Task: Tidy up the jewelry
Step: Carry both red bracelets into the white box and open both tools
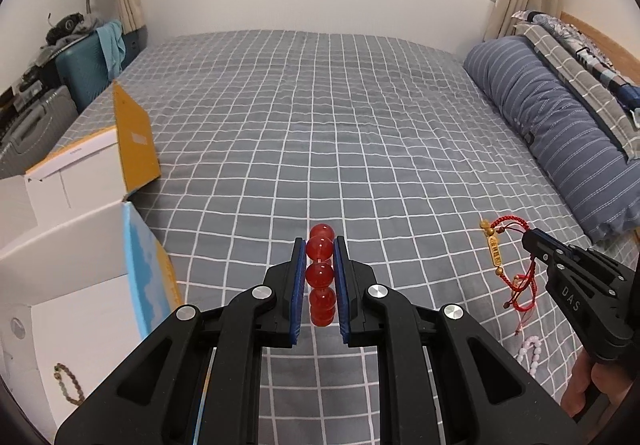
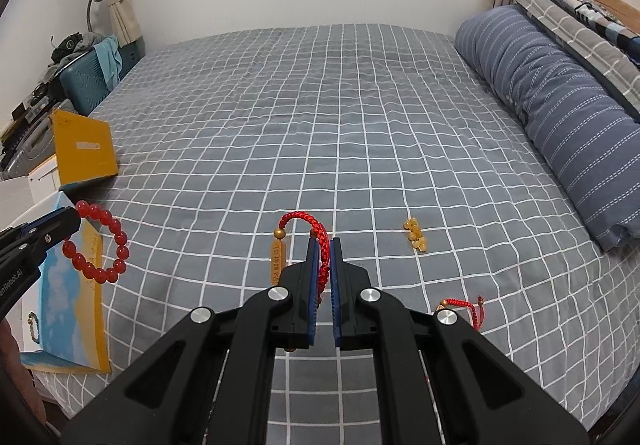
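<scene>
Above the grey checked bed (image 1: 340,117): two hand-held tools, each carrying one piece of jewelry clear of the cover.

Left tool (image 1: 320,245): blue pads pressed against a red bead bracelet (image 1: 320,265), held between them; in the right wrist view the bracelet (image 2: 100,241) hangs as a full loop from the tool's tip (image 2: 74,219), over the open box.

Right tool (image 2: 325,245): pads clamped on the red braided cord of a cord bracelet (image 2: 308,225); an amber tag (image 2: 277,261) with a round bead above it dangles beside the left pad. In the left wrist view the same piece (image 1: 508,257) hangs from the tool (image 1: 528,237), and a hand (image 1: 592,385) shows at its handle.

On the bed cover: amber bead cluster (image 2: 416,235), lying to the right of the right tool; pale pink bead bracelet (image 1: 528,353), near the lower right of the left wrist view.

At the bed's left edge: white box with blue-and-yellow flap (image 1: 80,285), open; a greenish bead bracelet (image 1: 68,385) lies inside it. A second box with a yellow lid (image 1: 132,141) stands just behind it.

Along the headboard side: rolled blue striped quilt (image 1: 552,125).
</scene>
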